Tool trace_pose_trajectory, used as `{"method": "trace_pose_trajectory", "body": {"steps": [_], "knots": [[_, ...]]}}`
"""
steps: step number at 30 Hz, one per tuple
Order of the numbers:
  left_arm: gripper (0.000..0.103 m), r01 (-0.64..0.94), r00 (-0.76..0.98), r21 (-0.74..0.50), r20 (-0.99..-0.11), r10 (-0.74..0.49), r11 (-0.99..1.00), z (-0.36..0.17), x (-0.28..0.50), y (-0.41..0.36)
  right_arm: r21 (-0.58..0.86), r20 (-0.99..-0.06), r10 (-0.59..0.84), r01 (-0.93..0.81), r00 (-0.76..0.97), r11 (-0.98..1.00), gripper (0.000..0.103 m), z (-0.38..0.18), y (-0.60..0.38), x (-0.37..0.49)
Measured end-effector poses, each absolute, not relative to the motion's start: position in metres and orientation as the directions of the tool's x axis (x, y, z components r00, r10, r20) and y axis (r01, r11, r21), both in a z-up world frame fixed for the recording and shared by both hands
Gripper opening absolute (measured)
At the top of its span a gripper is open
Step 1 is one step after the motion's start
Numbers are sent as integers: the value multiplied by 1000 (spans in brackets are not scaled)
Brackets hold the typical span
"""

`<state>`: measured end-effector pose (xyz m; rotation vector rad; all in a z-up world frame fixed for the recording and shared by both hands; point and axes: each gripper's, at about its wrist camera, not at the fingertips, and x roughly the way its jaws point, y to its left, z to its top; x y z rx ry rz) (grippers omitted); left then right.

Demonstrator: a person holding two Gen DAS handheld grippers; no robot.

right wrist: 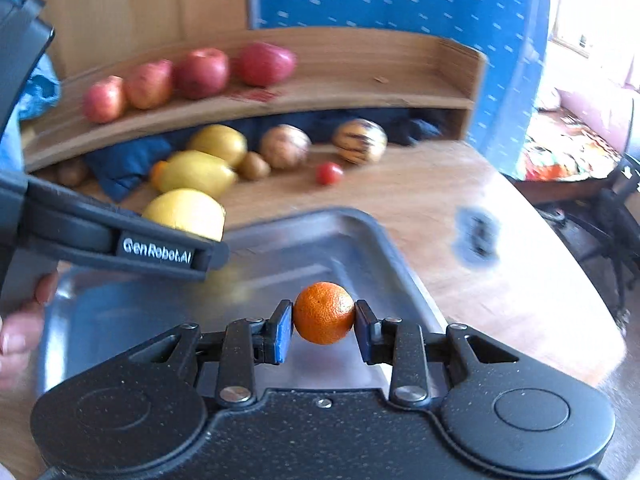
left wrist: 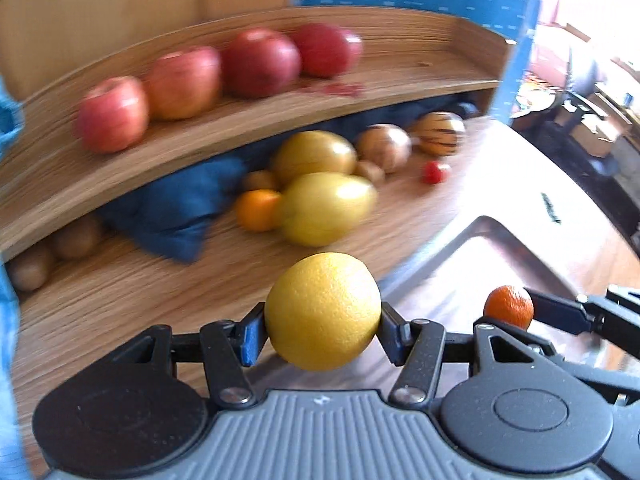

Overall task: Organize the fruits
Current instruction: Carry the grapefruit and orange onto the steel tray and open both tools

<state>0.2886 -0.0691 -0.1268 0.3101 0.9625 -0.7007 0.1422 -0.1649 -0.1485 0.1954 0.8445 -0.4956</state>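
Above the steel tray (right wrist: 384, 240), the left gripper (left wrist: 322, 330) pinches a lemon (left wrist: 322, 312), the right gripper (right wrist: 324, 326) a mandarin (right wrist: 324, 313) (round, smooth-skinned): jostled, either fruit could slip from the jaws.

A wooden table (right wrist: 420, 200) carries a low wooden shelf (right wrist: 360, 92) along its back and a metal tray (right wrist: 360, 232) near the front. Four red apples (left wrist: 188, 80) sit in a row on the shelf top. Under and before the shelf, on the tabletop, lie a rumpled blue cloth (left wrist: 172, 208), yellow lemons (left wrist: 326, 208), an orange (left wrist: 256, 210), brown kiwis (left wrist: 76, 236), two striped melons (right wrist: 360, 140) and a small tomato (right wrist: 329, 173).
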Motion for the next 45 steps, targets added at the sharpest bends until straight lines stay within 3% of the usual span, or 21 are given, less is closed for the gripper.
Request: {"method": "trace_pose_trajectory", "body": {"steps": [12, 24, 32, 36, 41, 45], "knots": [[61, 771, 275, -99, -838, -470, 629, -138, 247, -155, -58, -787, -338, 484, 516, 873, 35, -160, -209, 115], [61, 765, 236, -115, -865, -442, 634, -150, 241, -180, -102, -787, -330, 418, 521, 903, 35, -161, -207, 117], [64, 776, 225, -109, -872, -434, 621, -150, 242, -181, -97, -783, -345, 447, 517, 889, 60, -158, -198, 116], [83, 782, 255, -82, -862, -438, 618, -143, 242, -173, -71, -783, -344, 474, 519, 877, 75, -150, -190, 111], [90, 796, 253, -74, -861, -442, 600, -131, 243, -151, -17, -800, -306, 490, 516, 871, 91, -140, -175, 97], [96, 810, 254, -60, -861, -441, 583, -121, 243, -123, 15, -827, -265, 489, 496, 872, 95, -134, -158, 91]]}}
